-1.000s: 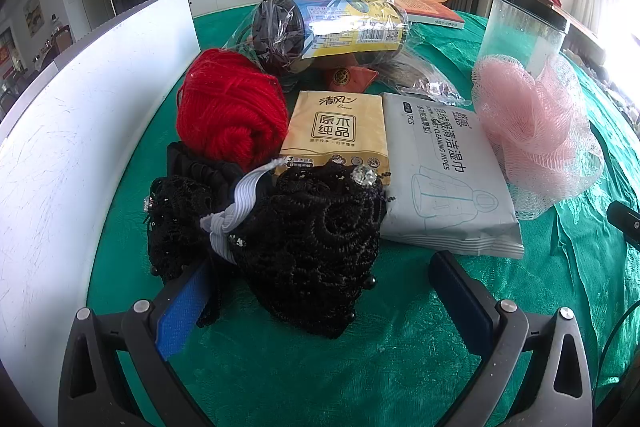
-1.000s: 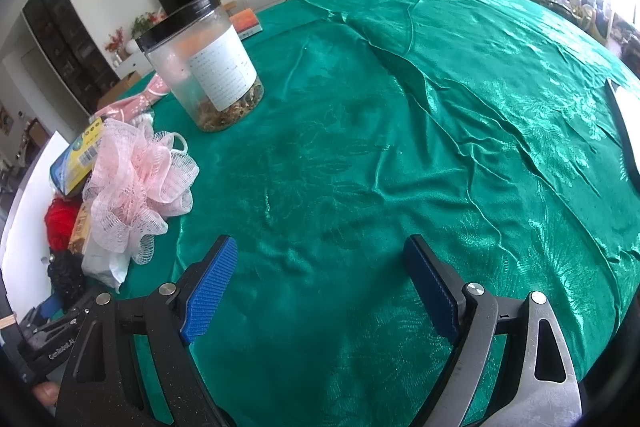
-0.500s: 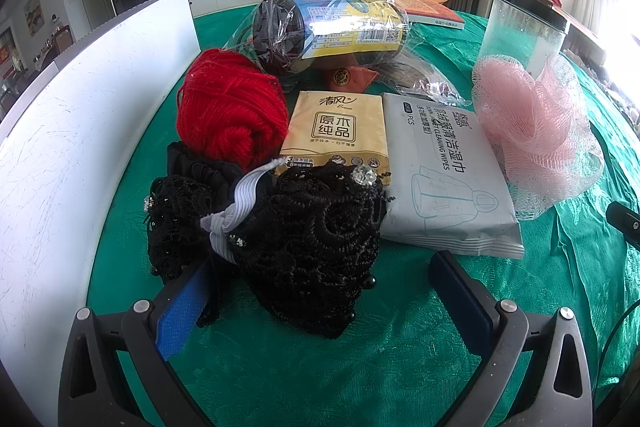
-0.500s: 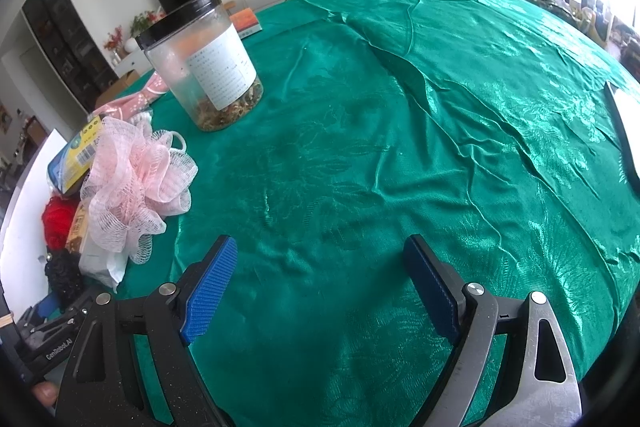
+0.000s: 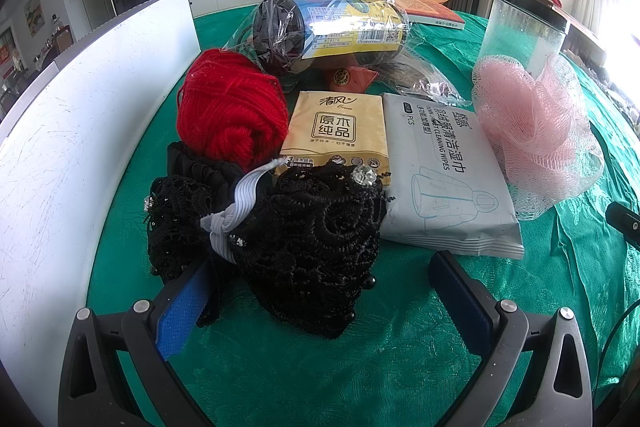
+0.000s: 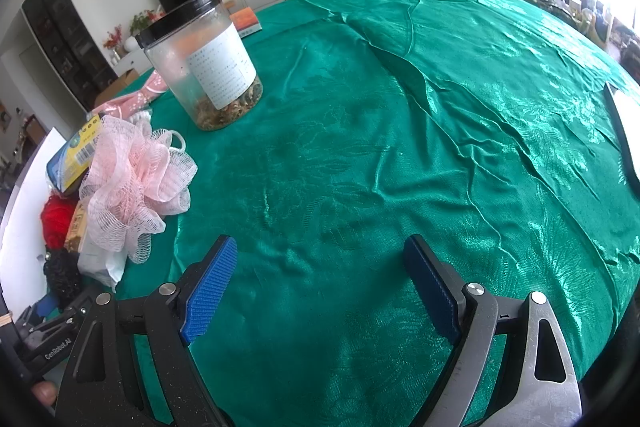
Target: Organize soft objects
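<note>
Between left claw [image 5: 320,291] jaws — black lace bundle [image 5: 316,239].

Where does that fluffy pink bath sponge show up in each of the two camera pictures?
Left wrist view: the pink bath sponge sits at the right, beside the wipes pack.
Right wrist view: it sits at the left edge.
Shared landmark: the clear jar just behind it.

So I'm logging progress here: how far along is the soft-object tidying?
Nothing looks sorted yet. Both grippers, left and right, are open and empty; the left faces the black lace piece. Red yarn, wipes pack and pink mesh puff still lie clustered.
</note>
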{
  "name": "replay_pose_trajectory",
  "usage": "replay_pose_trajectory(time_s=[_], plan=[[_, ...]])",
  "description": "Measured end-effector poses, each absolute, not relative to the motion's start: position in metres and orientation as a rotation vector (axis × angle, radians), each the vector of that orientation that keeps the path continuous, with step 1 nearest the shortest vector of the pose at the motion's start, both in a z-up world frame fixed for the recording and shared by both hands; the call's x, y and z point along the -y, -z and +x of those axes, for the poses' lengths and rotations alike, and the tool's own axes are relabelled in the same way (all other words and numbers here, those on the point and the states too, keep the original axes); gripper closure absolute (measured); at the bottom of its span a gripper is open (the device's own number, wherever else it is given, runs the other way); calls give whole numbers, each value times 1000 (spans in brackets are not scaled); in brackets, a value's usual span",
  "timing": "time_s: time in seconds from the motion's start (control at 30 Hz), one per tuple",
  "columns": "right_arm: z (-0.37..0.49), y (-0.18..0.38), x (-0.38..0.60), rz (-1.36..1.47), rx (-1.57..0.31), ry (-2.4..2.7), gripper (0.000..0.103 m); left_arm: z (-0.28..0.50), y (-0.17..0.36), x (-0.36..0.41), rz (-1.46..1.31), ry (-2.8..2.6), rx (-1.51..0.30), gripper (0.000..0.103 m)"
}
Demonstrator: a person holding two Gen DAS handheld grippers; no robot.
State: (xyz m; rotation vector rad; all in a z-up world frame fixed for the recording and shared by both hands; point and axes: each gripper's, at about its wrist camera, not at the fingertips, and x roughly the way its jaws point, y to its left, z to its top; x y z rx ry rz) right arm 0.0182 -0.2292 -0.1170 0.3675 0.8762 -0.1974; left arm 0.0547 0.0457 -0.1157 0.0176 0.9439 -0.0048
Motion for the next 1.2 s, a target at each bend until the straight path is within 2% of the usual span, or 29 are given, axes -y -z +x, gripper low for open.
replay_pose_trajectory(time_s=[0.63,0.8,0.87,1.03,1.17,1.2], plan=[[17,117,231,382,-869,191,15,54,116,-46,18,5,-943,0],[-3,96,252,524,-710,120,16,55,116,-46,18,5,-943,0],[3,82,241,493,-670,-4,16,55,116,-46,18,5,-943,0],[60,62,177,300,-752,-278,15,55,116,-46,18,5,-943,0],[101,85,146,155,-844,-287,19,54,116,-46,22,16,-947,0],[105,92,152,182,-870,-282,30,54,115,-47,29,29,-953,0]])
